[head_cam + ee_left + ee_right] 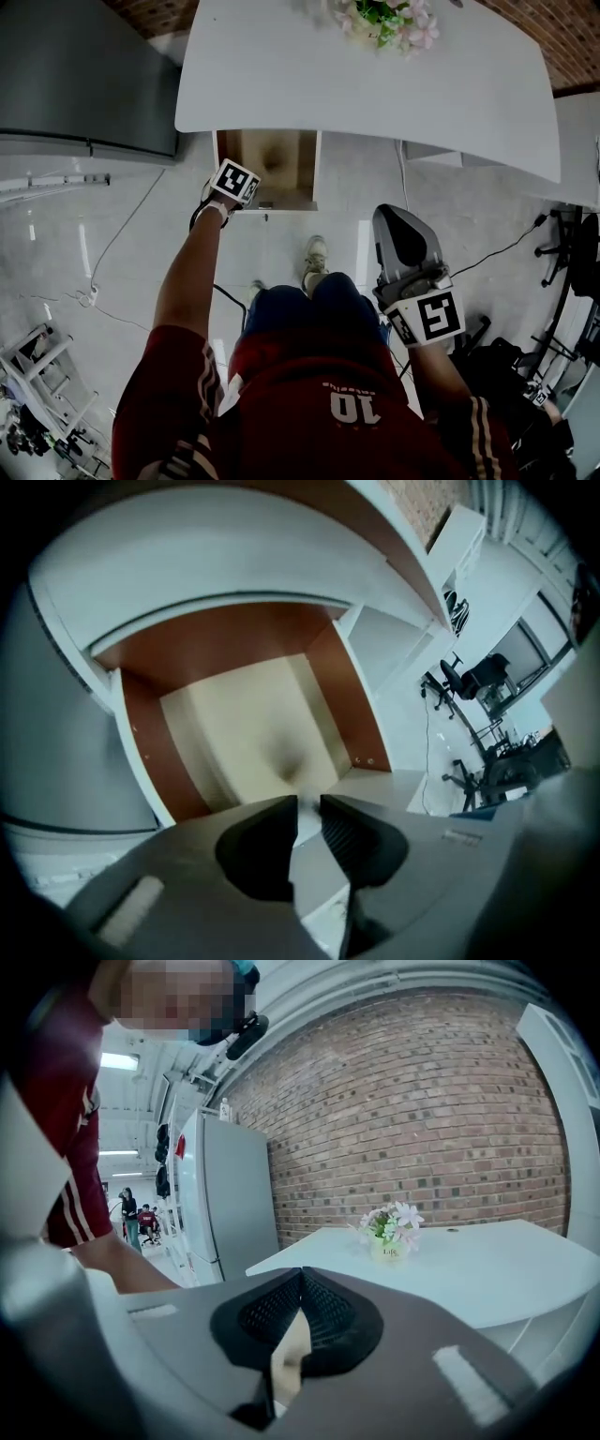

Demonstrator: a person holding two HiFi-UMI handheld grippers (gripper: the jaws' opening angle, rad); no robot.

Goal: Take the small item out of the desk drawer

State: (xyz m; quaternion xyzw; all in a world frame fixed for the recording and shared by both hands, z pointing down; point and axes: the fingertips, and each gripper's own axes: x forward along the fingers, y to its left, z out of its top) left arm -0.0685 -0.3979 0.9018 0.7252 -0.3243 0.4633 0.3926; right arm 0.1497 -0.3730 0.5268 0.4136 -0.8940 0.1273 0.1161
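The item (309, 817), small, pale and blurred, is pinched between the tips of the left tool (308, 804). That tool hangs above the open drawer (244, 724), pointing down into it. The drawer juts from under the white counter (375, 84). The right tool (300, 1274) is clenched on nothing, well aside, and faces flowers (392, 1227).

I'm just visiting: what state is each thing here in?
Drawer: pulled open.
Left gripper: closed on a small pale item, it seems.
Right gripper: shut, empty.
Flower pot: upright on the desk.
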